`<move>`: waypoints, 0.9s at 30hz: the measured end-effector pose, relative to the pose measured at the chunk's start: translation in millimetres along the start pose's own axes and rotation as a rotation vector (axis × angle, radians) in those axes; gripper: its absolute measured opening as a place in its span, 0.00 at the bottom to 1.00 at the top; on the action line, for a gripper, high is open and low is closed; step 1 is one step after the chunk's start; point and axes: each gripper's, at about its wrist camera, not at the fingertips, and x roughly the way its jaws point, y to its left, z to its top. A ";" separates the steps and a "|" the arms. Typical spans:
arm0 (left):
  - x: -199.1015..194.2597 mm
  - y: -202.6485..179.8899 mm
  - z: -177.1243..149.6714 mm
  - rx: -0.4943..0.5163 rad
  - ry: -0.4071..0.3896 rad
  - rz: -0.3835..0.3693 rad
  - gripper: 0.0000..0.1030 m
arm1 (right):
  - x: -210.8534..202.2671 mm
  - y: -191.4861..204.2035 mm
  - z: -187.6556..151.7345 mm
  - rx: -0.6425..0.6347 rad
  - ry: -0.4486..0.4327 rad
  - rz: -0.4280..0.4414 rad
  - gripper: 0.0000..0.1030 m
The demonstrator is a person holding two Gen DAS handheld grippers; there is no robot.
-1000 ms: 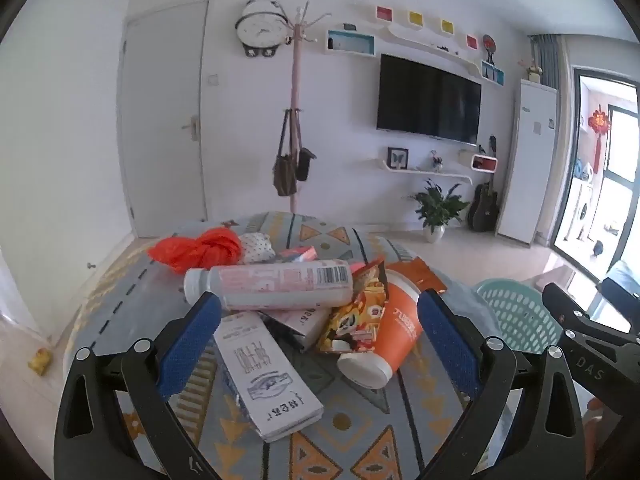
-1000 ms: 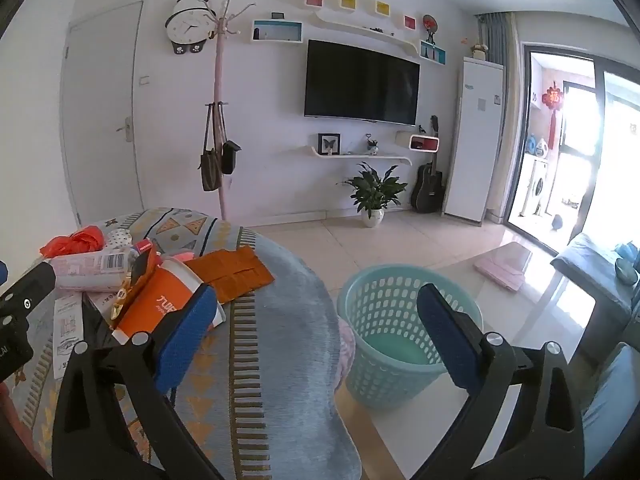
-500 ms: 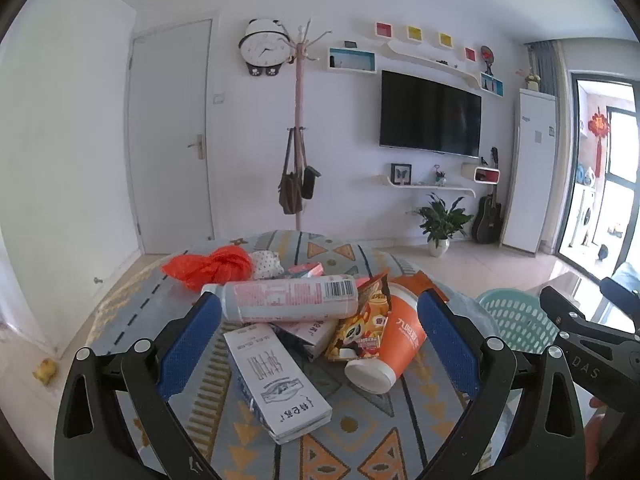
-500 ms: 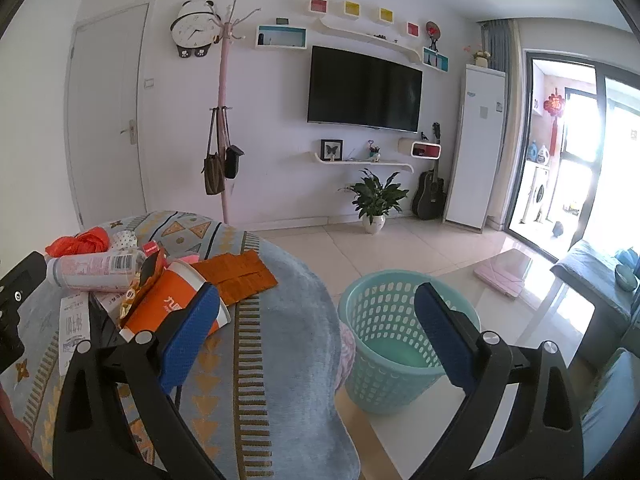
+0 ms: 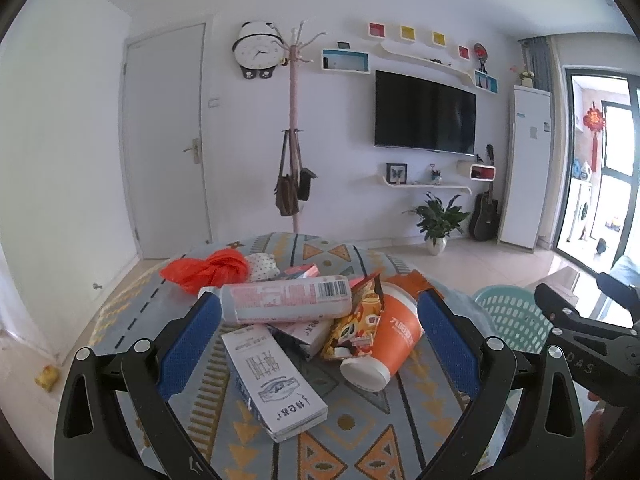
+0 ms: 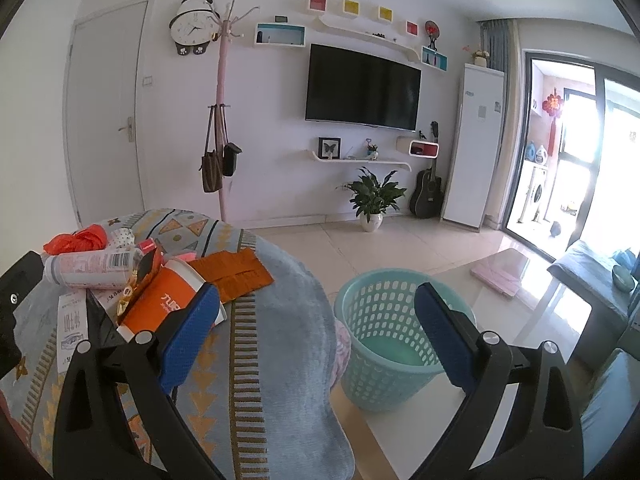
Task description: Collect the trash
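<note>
Trash heaped near the middle of the table, under a patterned cloth. On top, lying across the rest: a bottle, on its side, barcode up. Under and beside it: a long white carton slanting toward the camera, a smaller box half buried, a snack bag propped against an orange cup tipped over with its white lid end nearest. Farther back, a crumpled red bag and a dotted wrapper; off to the right, a flat orange packet lying apart from the heap.

Left gripper held level with the pile, jaws wide apart, nothing between them; heap framed squarely in the gap, probably to line up a first pick, bottle or carton being the most exposed.

Right gripper also spread wide and empty, pointed away from the heap at the bin, which stands on the floor just past the table's edge, apparently empty. Likely parked there to mark the drop spot or to stay clear of the left one.

Nothing collected yet, by the look of the bin.

Bottle round and slick: apt to roll if nudged off the stack.
</note>
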 end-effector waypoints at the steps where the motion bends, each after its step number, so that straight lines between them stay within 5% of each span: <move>1: -0.3 -0.2 -0.2 -0.002 0.001 -0.002 0.93 | -0.2 0.3 0.2 0.000 0.001 0.000 0.90; 27: 3.4 13.0 -7.6 -0.039 0.018 -0.041 0.93 | -3.8 6.2 -5.0 -0.016 -0.004 -0.014 0.90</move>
